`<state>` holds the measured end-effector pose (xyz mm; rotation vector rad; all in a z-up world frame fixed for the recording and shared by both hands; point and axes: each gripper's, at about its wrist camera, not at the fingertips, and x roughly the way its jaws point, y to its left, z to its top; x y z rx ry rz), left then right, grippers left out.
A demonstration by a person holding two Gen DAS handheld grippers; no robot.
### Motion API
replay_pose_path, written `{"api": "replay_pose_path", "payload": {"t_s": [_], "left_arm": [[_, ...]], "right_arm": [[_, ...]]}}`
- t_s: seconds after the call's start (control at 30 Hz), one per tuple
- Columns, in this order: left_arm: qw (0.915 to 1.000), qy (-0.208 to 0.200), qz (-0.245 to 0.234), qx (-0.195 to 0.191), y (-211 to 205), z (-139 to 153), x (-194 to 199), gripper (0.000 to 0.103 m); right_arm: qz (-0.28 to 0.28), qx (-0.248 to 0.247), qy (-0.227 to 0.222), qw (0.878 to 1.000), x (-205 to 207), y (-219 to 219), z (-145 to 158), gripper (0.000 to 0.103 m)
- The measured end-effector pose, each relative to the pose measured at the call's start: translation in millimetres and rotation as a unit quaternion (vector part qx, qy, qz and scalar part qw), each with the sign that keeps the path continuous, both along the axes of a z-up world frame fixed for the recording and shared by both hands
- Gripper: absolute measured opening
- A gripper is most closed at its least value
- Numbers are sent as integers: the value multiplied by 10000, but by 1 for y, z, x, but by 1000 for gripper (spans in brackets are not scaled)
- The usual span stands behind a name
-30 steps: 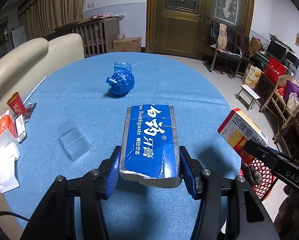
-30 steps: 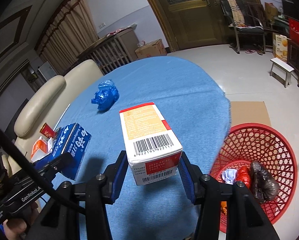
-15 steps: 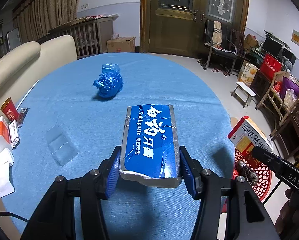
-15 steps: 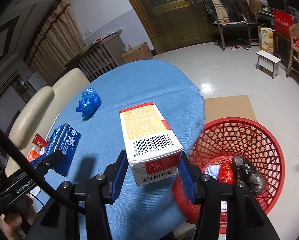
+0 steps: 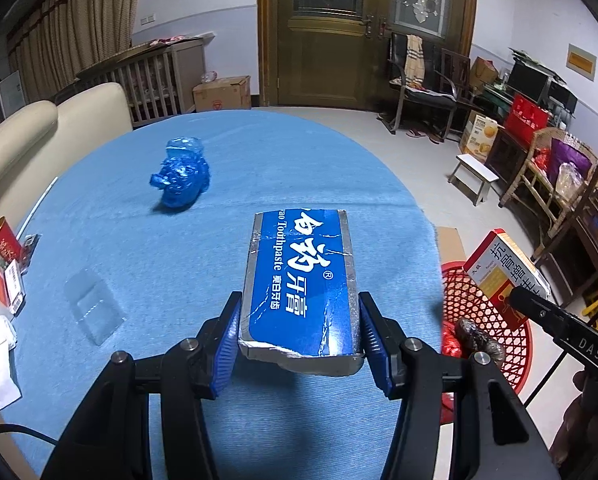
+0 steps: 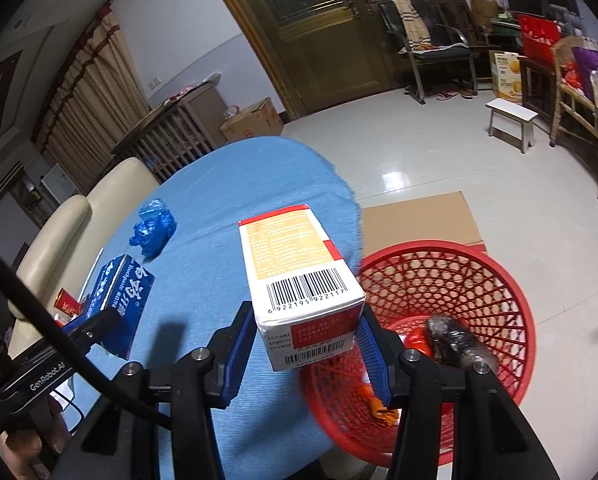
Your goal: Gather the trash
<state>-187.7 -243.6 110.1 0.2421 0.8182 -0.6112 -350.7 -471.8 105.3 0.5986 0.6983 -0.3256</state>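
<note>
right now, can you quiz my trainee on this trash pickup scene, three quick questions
1. True or false: the left gripper is closed on the blue toothpaste box.
2. Multiple choice: what does the right gripper hold? A) a crumpled blue bag B) a white and red carton with a barcode C) a clear plastic tray
3. Short answer: where does the red basket stand relative to the blue-covered table, and is it empty?

Key:
1. True.
2. B, the white and red carton. The crumpled blue bag and the clear plastic tray lie on the table.
3. On the floor beside the table's edge. It is not empty: some trash already lies in it.
</note>
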Motion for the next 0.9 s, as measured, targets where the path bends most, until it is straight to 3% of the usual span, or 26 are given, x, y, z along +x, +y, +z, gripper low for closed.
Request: {"api": "replay_pose_path", "payload": {"t_s": [0.43,0.9], "left_arm": [[9985,-62,-548,-7,-49,6,-25,57],[9955,-68,-942,104,-82,1,-45,57]], "right_arm": [[-702,-23,159,9974,-44,-48,-11,53],[-1028,-18,327,9942,-66,-75,-25,53]]}}
